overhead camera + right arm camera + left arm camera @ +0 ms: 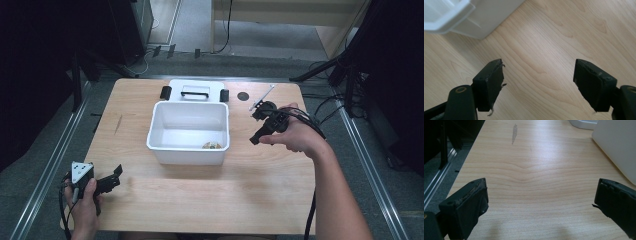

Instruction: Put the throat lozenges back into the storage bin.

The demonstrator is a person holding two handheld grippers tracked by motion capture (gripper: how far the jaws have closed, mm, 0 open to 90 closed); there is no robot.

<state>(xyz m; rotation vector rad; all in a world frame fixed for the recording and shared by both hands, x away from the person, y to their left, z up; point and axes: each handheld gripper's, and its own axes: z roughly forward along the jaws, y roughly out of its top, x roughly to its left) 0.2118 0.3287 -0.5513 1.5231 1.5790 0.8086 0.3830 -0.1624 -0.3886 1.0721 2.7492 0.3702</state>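
A white plastic bin [187,155] stands open in the middle of the wooden table, and a small round tan object [211,145] lies at its front right corner. My left gripper [116,177] is held low near the table's front left edge; its jaws are wide apart with nothing in them. In the left gripper view the gripper [541,195] hangs over bare wood, the bin's wall [616,145] at the upper right. My right gripper [257,136] hovers just right of the bin, open and empty. From the right gripper view [539,77] the bin's corner [454,15] lies at the upper left.
The bin's white lid [195,91], with a black handle and two black latches, lies flat behind the bin. A black round spot [243,96] and a thin white stick [262,97] are at the back right. Bare wood stretches across the table's front. Metal rails run along both sides.
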